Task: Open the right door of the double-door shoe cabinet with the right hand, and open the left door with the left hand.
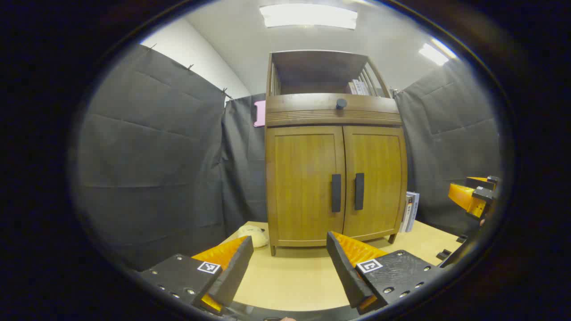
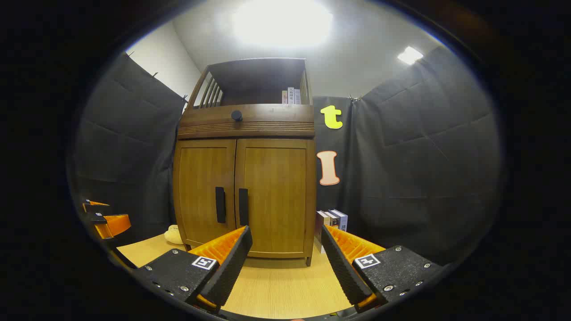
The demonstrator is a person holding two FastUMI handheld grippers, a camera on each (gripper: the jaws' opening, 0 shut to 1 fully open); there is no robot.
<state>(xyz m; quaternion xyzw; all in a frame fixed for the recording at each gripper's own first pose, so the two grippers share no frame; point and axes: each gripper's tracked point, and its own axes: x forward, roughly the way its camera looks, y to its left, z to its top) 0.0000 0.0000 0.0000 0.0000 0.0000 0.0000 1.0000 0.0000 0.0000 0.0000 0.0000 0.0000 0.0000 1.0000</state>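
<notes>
While both doors stay closed, the shoe cabinet (image 1: pixel 334 178) stands at the far side of the table (image 1: pixel 290 281), its left door (image 1: pixel 305 183) and right door (image 1: pixel 374 180) meeting at the middle. Two dark upright handles sit side by side there: the left handle (image 1: pixel 336 192) and the right handle (image 1: pixel 359 191). Above the doors runs a drawer front with a round knob (image 1: pixel 341 103), and an open shelf on top holds a few books (image 1: pixel 359 87); their spine writing is too small to read. More books (image 2: pixel 332 219) stand on the table just right of the cabinet, and a pale soft thing (image 1: pixel 253 235) lies at its left foot. The left tool (image 1: pixel 290 263) hangs released, fingers spread wide, near the table's front edge and well apart from the cabinet. The right tool (image 2: pixel 285 258) is likewise released, grasping nothing, facing the right door.
</notes>
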